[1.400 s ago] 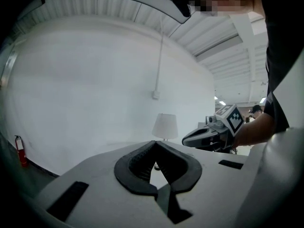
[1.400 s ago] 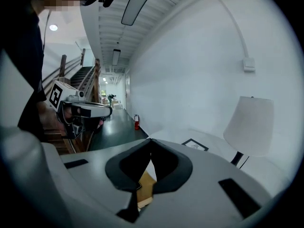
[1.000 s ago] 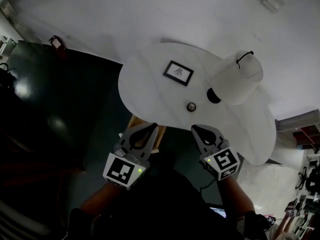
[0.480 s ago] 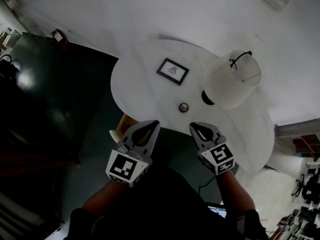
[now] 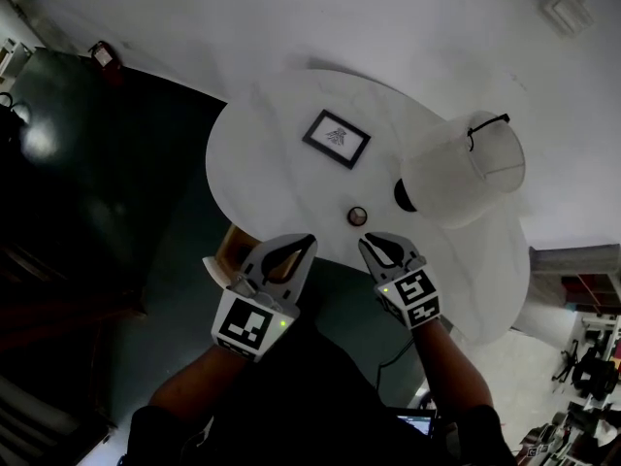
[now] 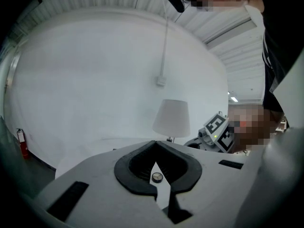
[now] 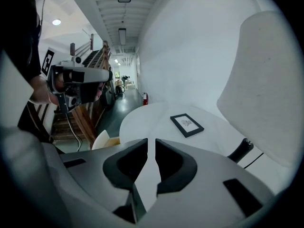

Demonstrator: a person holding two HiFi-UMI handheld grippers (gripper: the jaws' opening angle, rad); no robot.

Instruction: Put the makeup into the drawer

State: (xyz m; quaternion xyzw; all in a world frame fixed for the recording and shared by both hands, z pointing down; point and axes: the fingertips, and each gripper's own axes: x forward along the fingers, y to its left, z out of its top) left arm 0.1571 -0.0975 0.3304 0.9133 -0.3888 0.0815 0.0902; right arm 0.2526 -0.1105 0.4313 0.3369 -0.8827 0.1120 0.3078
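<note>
Head view: makeup pot is sitting on the table just ahead of right gripper. Left gripper and right are both pressing empty jaws together. Probably light, rigid, slippery; pinch across its rim.

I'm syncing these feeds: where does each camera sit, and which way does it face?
Head view: on the head, steeply down at the table; left claw, right claw, forearms show.
Left gripper view: on that claw, toward the lamp; its shut jaws show.
Right gripper view: likewise, toward the picture frame.
Shared: the lamp.
</note>
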